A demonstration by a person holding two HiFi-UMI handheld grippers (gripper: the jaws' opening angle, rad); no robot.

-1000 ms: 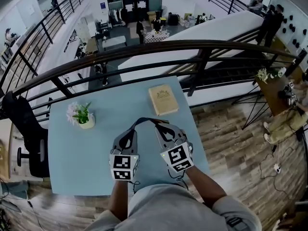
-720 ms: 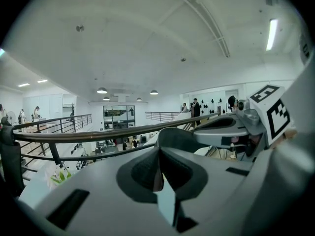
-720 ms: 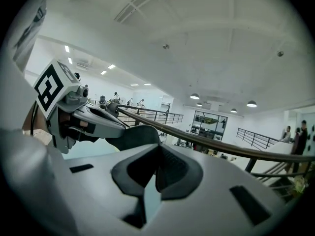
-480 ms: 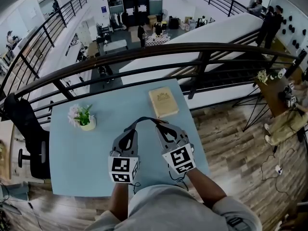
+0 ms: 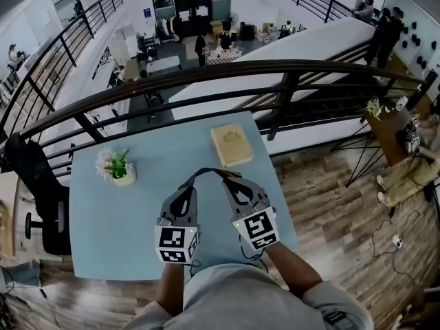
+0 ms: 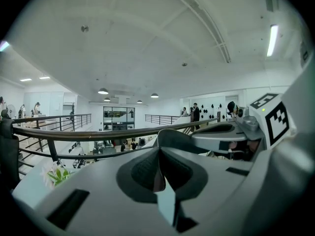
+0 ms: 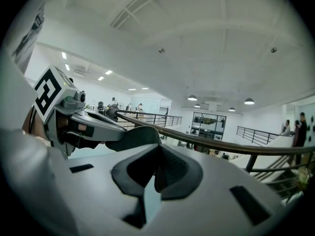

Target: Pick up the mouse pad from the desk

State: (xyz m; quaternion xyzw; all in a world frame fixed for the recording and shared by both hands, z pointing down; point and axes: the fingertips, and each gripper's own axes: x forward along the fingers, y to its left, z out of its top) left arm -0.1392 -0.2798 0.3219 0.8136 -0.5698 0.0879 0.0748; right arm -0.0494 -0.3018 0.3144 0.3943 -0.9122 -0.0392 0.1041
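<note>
The mouse pad (image 5: 208, 170) shows from above as a thin dark strip bent into an arc, lifted over the light blue desk (image 5: 124, 232). My left gripper (image 5: 192, 184) is shut on its left end and my right gripper (image 5: 229, 182) on its right end, side by side near the desk's front edge. In the left gripper view the jaws (image 6: 158, 173) are closed and the dark pad (image 6: 179, 137) curves off to the right. The right gripper view has the closed jaws (image 7: 153, 173), with the pad (image 7: 140, 134) bending left toward the other gripper.
A beige book (image 5: 232, 145) lies at the desk's back right. A small potted plant (image 5: 118, 166) stands at the left. A dark railing (image 5: 206, 74) runs behind the desk. A black chair (image 5: 34, 184) is at the left, and wooden floor (image 5: 330, 198) lies to the right.
Both grippers keep their hold on the bent pad. The right gripper has edged up slightly; the left has stayed almost still.
</note>
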